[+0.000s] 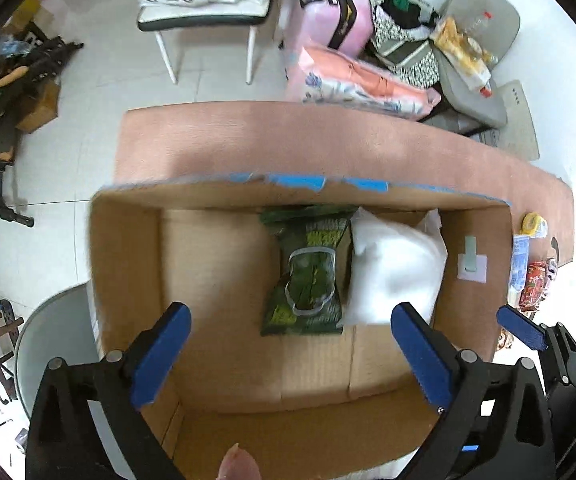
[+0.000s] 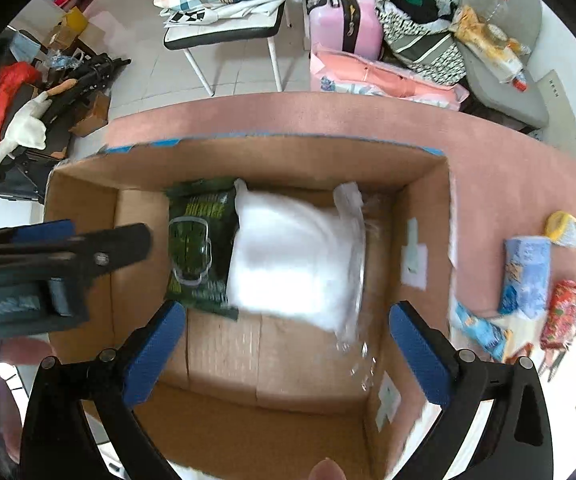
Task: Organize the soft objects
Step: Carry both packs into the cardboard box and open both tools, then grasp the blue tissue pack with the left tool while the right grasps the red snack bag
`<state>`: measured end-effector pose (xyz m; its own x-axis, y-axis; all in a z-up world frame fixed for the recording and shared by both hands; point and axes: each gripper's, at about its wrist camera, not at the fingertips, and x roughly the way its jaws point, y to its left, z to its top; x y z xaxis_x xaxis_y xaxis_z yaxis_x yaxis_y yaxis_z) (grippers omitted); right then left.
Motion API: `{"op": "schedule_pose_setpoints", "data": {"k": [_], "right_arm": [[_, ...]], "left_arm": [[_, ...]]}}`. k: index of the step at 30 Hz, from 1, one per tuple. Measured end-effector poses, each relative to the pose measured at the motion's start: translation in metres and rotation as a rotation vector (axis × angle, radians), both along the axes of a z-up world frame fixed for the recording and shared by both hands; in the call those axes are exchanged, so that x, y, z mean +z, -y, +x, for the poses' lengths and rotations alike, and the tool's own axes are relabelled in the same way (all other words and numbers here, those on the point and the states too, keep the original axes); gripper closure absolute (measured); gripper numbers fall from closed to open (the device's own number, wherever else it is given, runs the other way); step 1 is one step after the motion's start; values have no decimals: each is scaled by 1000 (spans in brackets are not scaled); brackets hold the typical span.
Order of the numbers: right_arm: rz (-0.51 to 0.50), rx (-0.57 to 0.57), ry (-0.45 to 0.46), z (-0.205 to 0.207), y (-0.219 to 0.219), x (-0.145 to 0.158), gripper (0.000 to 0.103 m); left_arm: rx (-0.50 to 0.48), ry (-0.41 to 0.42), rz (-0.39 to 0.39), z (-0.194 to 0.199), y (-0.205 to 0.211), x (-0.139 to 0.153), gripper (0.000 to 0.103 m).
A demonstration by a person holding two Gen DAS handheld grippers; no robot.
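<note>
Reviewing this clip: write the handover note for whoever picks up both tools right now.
Left tool: open, empty, above the cardboard box.
Right tool: open, empty, over the same box.
Done: green packet and white bag lie side by side on the box floor, touching.
Left: blue pack, yellow item, red packet and a light-blue packet wait on the table, right of the box.

White tiled floor (image 2: 156, 76), a white-legged chair (image 2: 224, 36), a pink suitcase (image 2: 344, 16), and possibly a grey seat (image 2: 500, 84).
</note>
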<state>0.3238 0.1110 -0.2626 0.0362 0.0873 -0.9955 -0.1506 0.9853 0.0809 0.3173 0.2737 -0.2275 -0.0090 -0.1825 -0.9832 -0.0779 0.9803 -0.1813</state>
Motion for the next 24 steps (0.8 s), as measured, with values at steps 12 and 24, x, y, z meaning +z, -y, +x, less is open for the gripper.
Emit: {"op": "schedule_pose_setpoints", "data": {"k": [12, 24], "right_arm": [[-13, -22, 123, -89, 5, 59, 0], [53, 6, 200, -158, 14, 114, 0]], "left_arm": [[35, 137, 89, -91, -8, 40, 1], [48, 232, 134, -158, -2, 96, 1]]}}
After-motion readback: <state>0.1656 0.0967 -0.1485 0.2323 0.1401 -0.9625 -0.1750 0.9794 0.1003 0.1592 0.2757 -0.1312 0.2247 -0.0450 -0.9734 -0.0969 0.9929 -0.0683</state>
